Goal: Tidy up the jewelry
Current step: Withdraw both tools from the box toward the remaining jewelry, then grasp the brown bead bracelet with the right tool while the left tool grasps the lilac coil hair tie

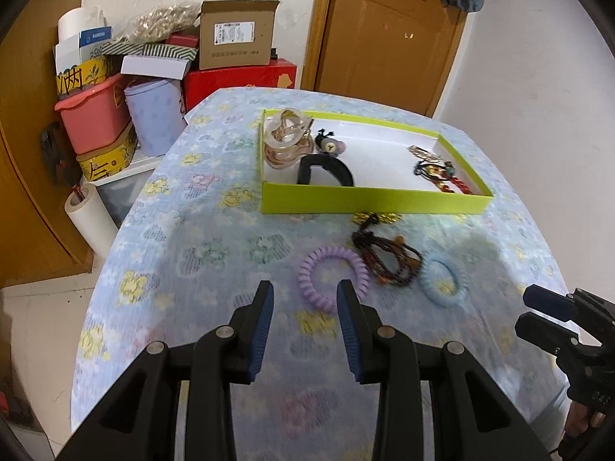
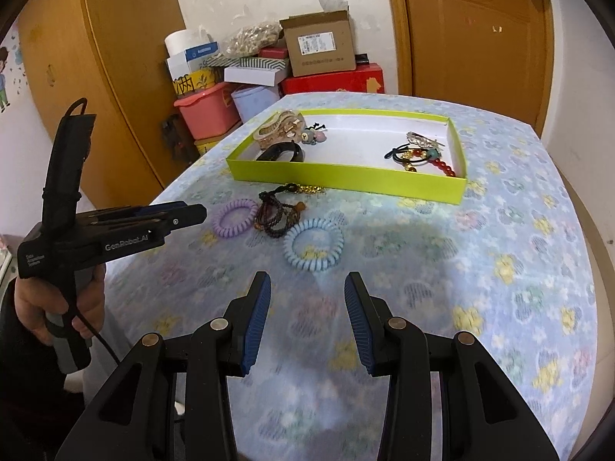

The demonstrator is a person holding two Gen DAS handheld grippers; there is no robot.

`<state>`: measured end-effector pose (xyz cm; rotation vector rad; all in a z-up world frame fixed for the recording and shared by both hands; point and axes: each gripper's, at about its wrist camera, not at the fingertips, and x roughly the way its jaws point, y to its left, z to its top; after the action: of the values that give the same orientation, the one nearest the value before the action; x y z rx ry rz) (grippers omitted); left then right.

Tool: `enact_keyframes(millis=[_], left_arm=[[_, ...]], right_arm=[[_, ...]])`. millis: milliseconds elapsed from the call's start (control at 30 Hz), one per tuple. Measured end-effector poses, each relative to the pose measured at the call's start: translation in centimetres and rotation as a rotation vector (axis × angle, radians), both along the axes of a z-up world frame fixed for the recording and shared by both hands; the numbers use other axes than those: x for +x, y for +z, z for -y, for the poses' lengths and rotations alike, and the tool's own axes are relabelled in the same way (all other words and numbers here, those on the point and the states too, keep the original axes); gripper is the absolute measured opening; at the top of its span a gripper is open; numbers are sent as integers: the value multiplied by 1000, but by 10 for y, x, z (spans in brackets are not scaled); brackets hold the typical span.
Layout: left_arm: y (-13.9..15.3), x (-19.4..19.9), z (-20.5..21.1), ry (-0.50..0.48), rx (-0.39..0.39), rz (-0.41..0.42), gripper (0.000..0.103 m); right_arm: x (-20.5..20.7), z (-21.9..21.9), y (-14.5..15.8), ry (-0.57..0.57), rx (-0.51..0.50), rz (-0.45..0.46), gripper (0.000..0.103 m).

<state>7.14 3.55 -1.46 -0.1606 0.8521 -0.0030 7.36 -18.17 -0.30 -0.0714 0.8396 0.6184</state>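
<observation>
A lime-green tray (image 1: 369,199) (image 2: 346,178) on the flowered table holds hair clips, a black band and a red bead bracelet (image 2: 444,165). In front of it lie a purple coil hair tie (image 1: 333,277) (image 2: 234,218), a dark braided bracelet (image 1: 388,259) (image 2: 278,215), a blue coil hair tie (image 1: 442,280) (image 2: 313,245) and a gold chain (image 1: 374,218). My left gripper (image 1: 305,292) is open and empty, just short of the purple tie. My right gripper (image 2: 307,284) is open and empty, just short of the blue tie.
Boxes, a pink tub (image 1: 92,119) and paper rolls are stacked past the table's far left corner. A wooden door (image 1: 388,34) stands behind. The table's left edge drops to the floor. The other gripper shows at each view's side (image 1: 553,315) (image 2: 169,217).
</observation>
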Motion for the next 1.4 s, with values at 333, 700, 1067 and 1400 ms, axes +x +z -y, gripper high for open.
enact_keyframes(millis=[333,700,1067,1400], left_arm=[[-16,22,-1,-25,3,-33,34],[-21,25,13,-54,138,0,24],[-21,25,13,-55,138,12,10],[-21,11,1,-27,104,7,9]], right_arm=[[33,-29,-2,51,-17,12,41],[58,-28,-22,1,-95,-13,41],[59,-41,-20,39,-113,14,41],[72,-74,-27,126,-93,-12,41]])
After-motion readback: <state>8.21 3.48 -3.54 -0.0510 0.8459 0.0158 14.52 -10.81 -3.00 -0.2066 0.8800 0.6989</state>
